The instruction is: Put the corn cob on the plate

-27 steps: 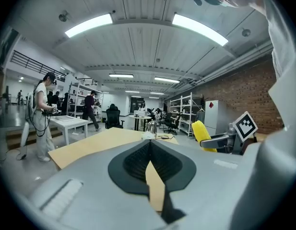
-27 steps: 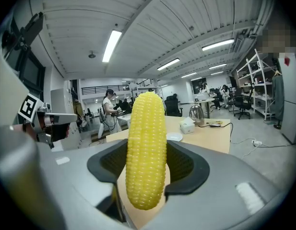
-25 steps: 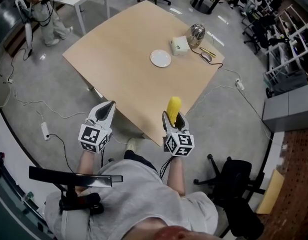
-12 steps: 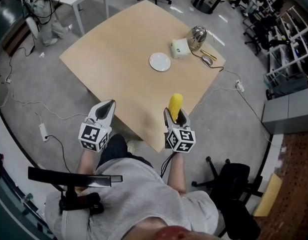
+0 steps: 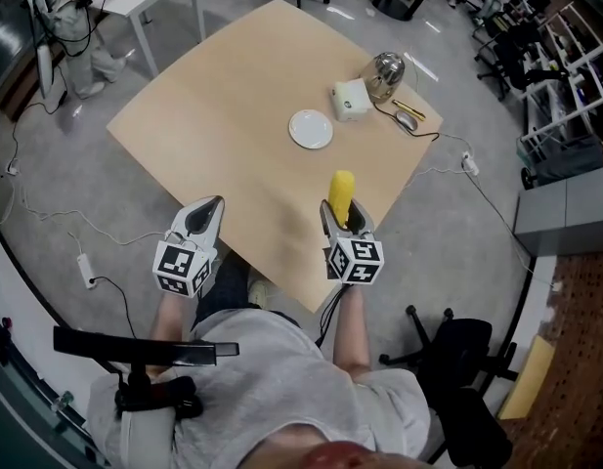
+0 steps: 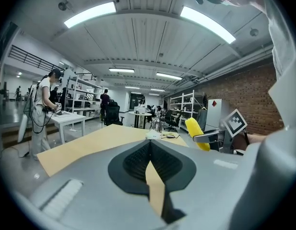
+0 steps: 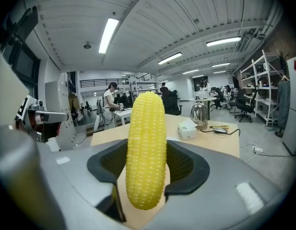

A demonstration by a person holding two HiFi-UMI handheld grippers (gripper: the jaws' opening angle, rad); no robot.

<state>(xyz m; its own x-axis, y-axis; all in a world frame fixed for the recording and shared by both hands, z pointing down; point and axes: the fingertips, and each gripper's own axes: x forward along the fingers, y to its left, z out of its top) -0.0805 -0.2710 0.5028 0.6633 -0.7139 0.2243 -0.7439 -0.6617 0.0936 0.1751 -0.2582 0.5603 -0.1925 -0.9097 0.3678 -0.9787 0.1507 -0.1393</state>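
Note:
A yellow corn cob (image 5: 341, 190) (image 7: 146, 147) stands upright between the jaws of my right gripper (image 5: 342, 215) (image 7: 147, 176), which is shut on it over the near corner of the wooden table (image 5: 233, 106). The cob also shows at the right in the left gripper view (image 6: 196, 132). A small white plate (image 5: 311, 129) lies on the table farther off, toward its right side, with nothing on it. My left gripper (image 5: 201, 219) (image 6: 150, 169) is shut with nothing in it, held off the table's near left edge.
Beyond the plate sit a white box (image 5: 351, 98) (image 7: 187, 129), a metal kettle (image 5: 384, 69) (image 7: 200, 113), and a mouse (image 5: 408, 119) with a cable. Cables run over the floor. A black office chair (image 5: 457, 355) stands at my right. A person (image 5: 71, 13) stands by a white desk at far left.
I have moved closer to the table. The right gripper with the corn now sits over the table's near corner instead of in front of it.

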